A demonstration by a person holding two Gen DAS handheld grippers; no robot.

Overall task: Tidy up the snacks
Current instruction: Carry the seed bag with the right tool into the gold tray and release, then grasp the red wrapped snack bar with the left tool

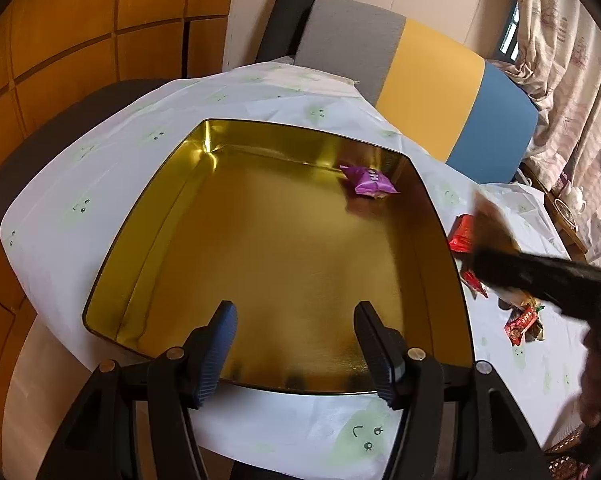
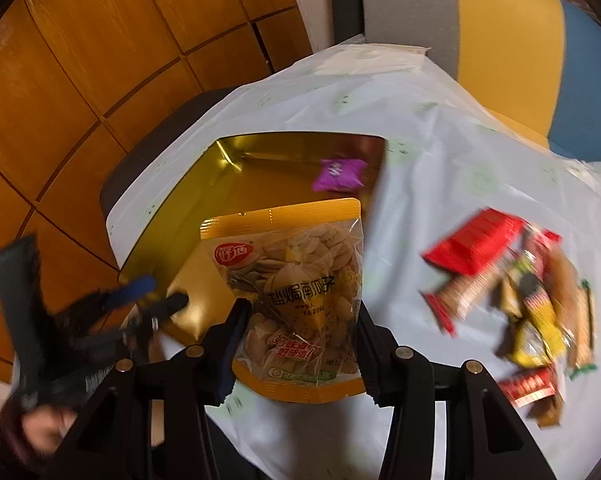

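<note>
A gold tin box lies open on the white tablecloth, with one purple snack packet in its far right corner. My left gripper is open and empty above the box's near edge. My right gripper is shut on a yellow bag of pumpkin seeds and holds it over the box's right side. The purple packet shows beyond the bag. In the left wrist view the right gripper is a dark blur at the box's right rim.
A pile of red, yellow and brown snack packets lies on the cloth right of the box; it also shows in the left wrist view. A grey, yellow and blue chair stands behind the table. A wooden wall is at the left.
</note>
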